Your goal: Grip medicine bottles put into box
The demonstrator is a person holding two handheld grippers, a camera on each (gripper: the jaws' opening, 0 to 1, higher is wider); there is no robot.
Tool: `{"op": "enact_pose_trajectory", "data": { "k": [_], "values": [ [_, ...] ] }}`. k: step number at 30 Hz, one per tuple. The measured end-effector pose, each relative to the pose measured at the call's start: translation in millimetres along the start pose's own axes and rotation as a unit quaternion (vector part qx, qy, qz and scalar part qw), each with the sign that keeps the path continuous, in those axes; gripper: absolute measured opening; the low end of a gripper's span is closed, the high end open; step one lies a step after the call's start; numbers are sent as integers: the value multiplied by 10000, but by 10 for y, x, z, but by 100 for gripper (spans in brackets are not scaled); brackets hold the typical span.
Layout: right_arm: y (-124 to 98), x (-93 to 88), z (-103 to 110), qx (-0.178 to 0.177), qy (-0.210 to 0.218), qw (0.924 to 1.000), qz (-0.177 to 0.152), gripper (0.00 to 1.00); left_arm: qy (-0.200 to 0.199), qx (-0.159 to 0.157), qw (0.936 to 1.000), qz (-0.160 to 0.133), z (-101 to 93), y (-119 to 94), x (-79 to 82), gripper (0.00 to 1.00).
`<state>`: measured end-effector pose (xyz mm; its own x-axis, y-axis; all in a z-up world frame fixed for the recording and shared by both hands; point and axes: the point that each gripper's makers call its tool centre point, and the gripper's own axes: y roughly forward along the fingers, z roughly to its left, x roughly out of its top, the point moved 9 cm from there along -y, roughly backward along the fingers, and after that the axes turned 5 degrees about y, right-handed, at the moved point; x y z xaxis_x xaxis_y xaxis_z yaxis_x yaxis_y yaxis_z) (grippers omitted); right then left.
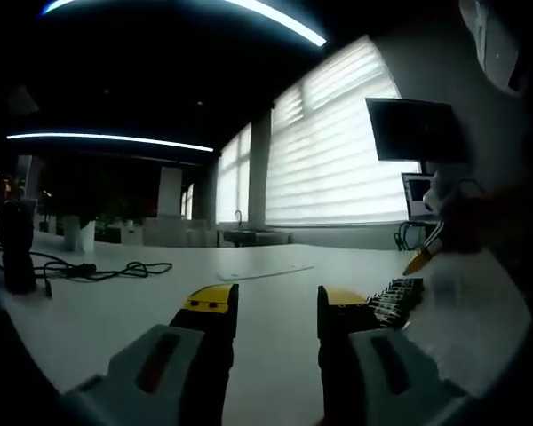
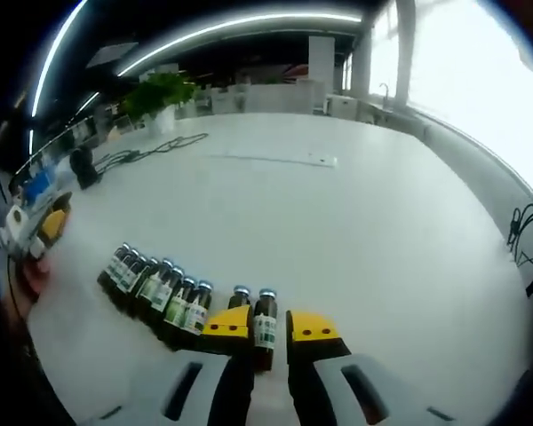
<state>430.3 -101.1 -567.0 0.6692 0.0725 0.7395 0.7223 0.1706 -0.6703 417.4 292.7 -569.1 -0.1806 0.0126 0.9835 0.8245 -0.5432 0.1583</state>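
A row of several small dark medicine bottles [image 2: 155, 291] with green-and-white labels stands on the white table [image 2: 338, 231]. My right gripper [image 2: 268, 327] is at the right end of the row. Its yellow-tipped jaws stand narrowly apart around the last bottle [image 2: 265, 321], which stands on the table, with a thin gap on its right side. A second bottle [image 2: 240, 296] is just behind the left jaw. My left gripper [image 1: 275, 306] hovers open and empty over the table, left of the bottles [image 1: 396, 297]. The right gripper [image 1: 424, 257] shows above that row, and the left gripper [image 2: 37, 226] shows in a hand.
A black cable [image 1: 107, 268] and a dark upright object [image 1: 18, 244] lie on the table's far left. A flat pale strip [image 2: 275, 160] lies mid-table. A potted plant [image 2: 160, 93] stands at the far edge. A monitor [image 1: 416, 129] hangs beside bright blinds.
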Motion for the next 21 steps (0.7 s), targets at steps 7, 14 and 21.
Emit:
{"op": "enact_pose_trajectory", "data": {
  "k": [7, 14, 21],
  "values": [
    [66, -30, -17, -81, -143, 9998, 112, 9, -10, 1, 10000, 1, 7, 0, -8, 28],
    [121, -85, -19, -80, -39, 9997, 220, 8, -42, 16, 10000, -1, 23, 1, -20, 28],
    [116, -97, -53, -160, 211, 9995, 161, 7, -44, 15, 10000, 9, 17, 4, -14, 28]
  ]
}}
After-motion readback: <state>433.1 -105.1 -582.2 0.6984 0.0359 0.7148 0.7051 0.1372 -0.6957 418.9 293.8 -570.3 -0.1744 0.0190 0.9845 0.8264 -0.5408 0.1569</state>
